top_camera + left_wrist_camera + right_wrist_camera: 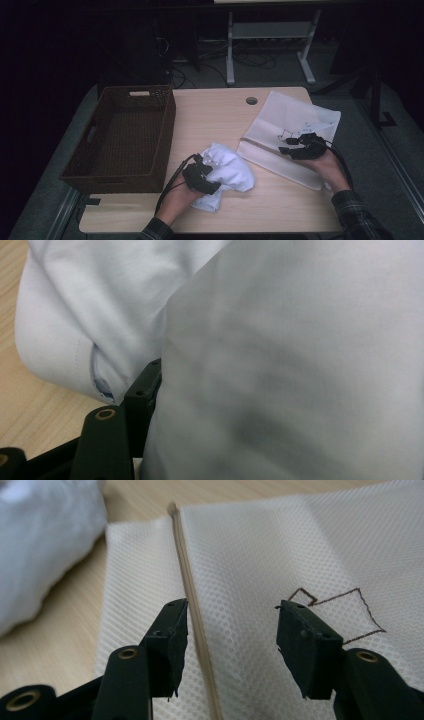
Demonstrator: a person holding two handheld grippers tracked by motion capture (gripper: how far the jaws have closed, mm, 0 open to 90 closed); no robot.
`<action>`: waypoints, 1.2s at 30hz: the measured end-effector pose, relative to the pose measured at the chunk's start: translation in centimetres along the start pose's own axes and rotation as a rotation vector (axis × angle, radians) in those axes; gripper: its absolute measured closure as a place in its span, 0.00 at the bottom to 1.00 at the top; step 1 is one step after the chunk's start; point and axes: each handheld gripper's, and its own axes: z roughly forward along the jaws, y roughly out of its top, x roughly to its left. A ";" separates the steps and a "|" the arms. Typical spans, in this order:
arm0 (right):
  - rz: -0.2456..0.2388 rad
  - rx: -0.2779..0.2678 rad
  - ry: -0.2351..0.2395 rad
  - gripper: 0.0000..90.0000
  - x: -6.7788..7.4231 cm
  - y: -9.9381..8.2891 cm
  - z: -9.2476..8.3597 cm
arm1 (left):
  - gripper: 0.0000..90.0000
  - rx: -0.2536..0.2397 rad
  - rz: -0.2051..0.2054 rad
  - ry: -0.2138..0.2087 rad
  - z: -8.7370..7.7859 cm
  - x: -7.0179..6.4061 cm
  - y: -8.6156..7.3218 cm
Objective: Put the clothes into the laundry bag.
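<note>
A crumpled white garment point(231, 169) lies on the wooden table point(210, 117) near its front edge. My left gripper point(206, 169) is shut on a bunch of it. In the left gripper view the cloth point(280, 365) drapes over the jaws, and one black finger point(143, 390) presses against a fold. At the right lies a flat white mesh bag point(287, 122). Just over its near left part my right gripper point(289, 146) hovers open. Its jaws point(232, 617) straddle the bag's tan edge strip point(189, 585), and the pads touch nothing. A brown line drawing point(345, 605) marks the mesh point(250, 545).
A dark wicker basket point(169, 125) with nothing visible inside stands on the table's left side. A round cable hole point(251, 100) sits near the far edge. The garment point(40, 540) bulges at the left of the right gripper view. Behind the table, desk legs and cables stand on the dark floor.
</note>
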 end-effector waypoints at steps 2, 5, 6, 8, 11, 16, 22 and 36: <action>-0.012 0.017 0.002 0.50 -0.3 -0.3 0.6 | 0.40 0.000 0.001 0.000 0.0 0.0 0.0; -0.013 0.029 0.007 0.50 -0.4 -0.4 0.9 | 0.40 0.000 -0.004 -0.003 0.0 0.0 0.0; -0.019 0.036 0.006 0.51 -0.4 -0.4 1.1 | 0.40 0.000 -0.004 -0.003 0.0 0.0 0.0; -0.025 0.057 0.010 0.53 -0.4 -0.6 1.3 | 0.40 -0.001 -0.005 -0.004 0.0 0.0 0.0; -0.032 0.077 0.007 0.57 -0.4 -0.7 1.6 | 0.40 -0.002 -0.005 -0.004 0.0 0.0 0.0; -0.018 0.100 0.031 0.72 -0.5 -1.0 1.8 | 0.40 -0.004 -0.003 -0.002 0.0 0.0 -0.1; -0.005 0.113 0.034 0.92 -0.6 -1.0 2.1 | 0.40 -0.004 -0.002 0.000 0.0 0.0 -0.1; 0.080 -0.050 0.036 0.98 -0.4 0.8 0.3 | 0.40 -0.005 -0.003 -0.004 0.0 0.1 -0.1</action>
